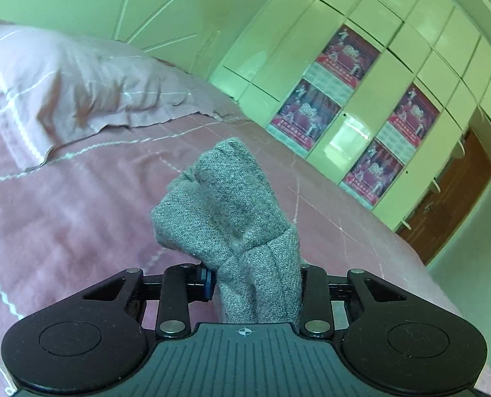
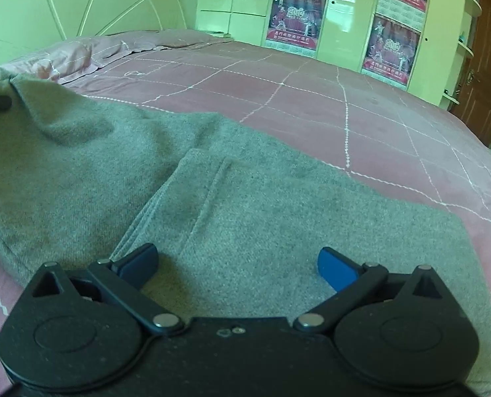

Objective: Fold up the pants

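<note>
A: Where do the pants (image 2: pixel 119 165) sit right now?

B: Spread on the bed (image 2: pixel 311 106), directly under and ahead of the right hand-held gripper (image 2: pixel 238 264). Its jaws stand wide apart above the grey cloth, gripping nothing. A seamed edge of a layer (image 2: pixel 166 198) runs forward from just beside its left finger.

A: And the other one?

B: The left hand-held gripper (image 1: pixel 255 284) is clamped on a bunched wad of the same grey fabric, which sticks up in front of its fingers, lifted clear of the pink bedspread. Beyond it lies a pillow (image 1: pixel 80 79), and wardrobe doors with posters (image 1: pixel 344 53) off to its right.

A: So the step in hand is carrying that end over?

B: That's my reading: one end is held up and the right side has yet to take hold. To do it well, I'd bring the right jaws down over the edge nearest them, pinching all layers rather than only the top one.

A: Any risk?

B: The knit looks thick and soft, so a shallow bite may slip. Also, the left grip is on a crumpled bunch; lifting both ends level and keeping the cloth taut between them should stop the fold landing skewed.
</note>
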The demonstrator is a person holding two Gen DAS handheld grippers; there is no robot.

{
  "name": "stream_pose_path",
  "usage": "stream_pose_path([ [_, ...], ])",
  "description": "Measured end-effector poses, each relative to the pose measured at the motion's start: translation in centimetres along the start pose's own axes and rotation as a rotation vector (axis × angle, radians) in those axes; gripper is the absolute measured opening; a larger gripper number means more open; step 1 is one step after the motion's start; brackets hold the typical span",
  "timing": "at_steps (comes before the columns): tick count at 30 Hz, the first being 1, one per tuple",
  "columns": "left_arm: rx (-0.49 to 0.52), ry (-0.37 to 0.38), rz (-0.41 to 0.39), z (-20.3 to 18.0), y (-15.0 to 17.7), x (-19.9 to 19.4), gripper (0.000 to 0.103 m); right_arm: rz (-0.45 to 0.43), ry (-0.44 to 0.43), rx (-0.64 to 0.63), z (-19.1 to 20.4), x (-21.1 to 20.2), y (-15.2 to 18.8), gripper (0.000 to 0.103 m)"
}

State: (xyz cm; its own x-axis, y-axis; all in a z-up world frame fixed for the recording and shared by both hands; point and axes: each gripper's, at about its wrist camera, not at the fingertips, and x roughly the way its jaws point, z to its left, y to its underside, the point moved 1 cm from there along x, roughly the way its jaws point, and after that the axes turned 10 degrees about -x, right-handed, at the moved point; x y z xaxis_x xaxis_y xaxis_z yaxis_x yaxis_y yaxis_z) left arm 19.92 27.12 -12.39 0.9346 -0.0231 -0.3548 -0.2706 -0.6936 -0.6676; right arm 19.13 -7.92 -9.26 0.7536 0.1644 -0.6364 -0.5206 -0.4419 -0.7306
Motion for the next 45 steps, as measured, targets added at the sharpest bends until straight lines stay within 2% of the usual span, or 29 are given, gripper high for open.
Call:
stream_pose_path([
  [2,0.057,0.012,-0.006,-2.2,-0.1,-1.1,0.034,-0.082,0.006,0.062,-1.7,-2.3,0.0,0.097],
  [4,0.114,0.041,-0.015,-5.2,0.0,-2.0,0.034,-0.099,-0.010,0.111,-3.7,-3.6,0.8,0.097],
  [8,0.275,0.134,-0.003,-13.9,2.3,-2.4,0.034,-0.131,0.046,0.308,-10.0,-6.1,4.0,0.097],
  [11,0.374,0.224,0.035,-20.7,6.0,-2.0,0.034,-0.156,0.090,0.458,-14.9,-8.0,6.6,0.097],
  [15,0.468,0.358,0.162,-28.5,13.5,-1.2,0.034,-0.186,0.141,0.670,-21.0,-10.1,10.4,0.097],
  [16,0.505,0.389,0.208,-30.2,16.1,-1.0,0.042,-0.194,0.150,0.720,-22.3,-10.5,11.4,0.097],
  [17,0.548,0.403,0.268,-31.5,18.8,-0.6,0.056,-0.200,0.149,0.771,-23.6,-10.7,12.4,0.097],
  [18,0.580,0.395,0.331,-32.2,20.7,-0.3,0.090,-0.212,0.134,0.827,-24.8,-10.8,13.5,0.097],
  [19,0.599,0.375,0.348,-32.6,22.3,-0.8,0.102,-0.225,0.109,0.873,-25.7,-11.0,14.3,0.097],
  [21,0.607,0.384,0.301,-32.0,22.9,-2.7,0.103,-0.251,0.040,0.926,-26.6,-11.1,15.4,0.097],
  [24,0.577,0.314,0.288,-29.7,20.9,-4.4,0.103,-0.286,-0.083,0.951,-26.2,-10.4,15.5,0.097],
  [27,0.585,0.218,0.251,-26.5,18.1,-5.7,0.103,-0.268,-0.239,0.975,-24.6,-8.5,14.6,0.097],
  [29,0.581,0.159,0.241,-24.3,16.4,-6.2,0.103,-0.249,-0.308,0.988,-23.7,-7.4,14.4,0.094],
  [31,0.571,0.109,0.242,-22.8,15.6,-6.5,0.103,-0.224,-0.347,1.003,-23.1,-6.8,14.5,0.084],
  [32,0.563,0.092,0.241,-21.7,15.3,-6.4,0.103,-0.220,-0.368,1.011,-23.0,-6.7,14.6,0.082],
  [35,0.543,0.054,0.250,-20.2,15.4,-6.4,0.103,-0.199,-0.378,1.013,-22.7,-6.5,14.7,0.082],
  [41,0.509,0.032,0.276,-19.3,16.4,-5.0,0.103,-0.169,-0.388,1.010,-22.1,-6.6,14.8,0.079],
  [42,0.507,0.031,0.281,-19.4,16.6,-4.7,0.103,-0.148,-0.377,0.990,-21.9,-6.4,14.4,0.076],
  [45,0.495,0.016,0.302,-19.1,16.8,-3.8,0.103,-0.096,-0.319,0.904,-20.9,-5.9,13.6,0.054],
])
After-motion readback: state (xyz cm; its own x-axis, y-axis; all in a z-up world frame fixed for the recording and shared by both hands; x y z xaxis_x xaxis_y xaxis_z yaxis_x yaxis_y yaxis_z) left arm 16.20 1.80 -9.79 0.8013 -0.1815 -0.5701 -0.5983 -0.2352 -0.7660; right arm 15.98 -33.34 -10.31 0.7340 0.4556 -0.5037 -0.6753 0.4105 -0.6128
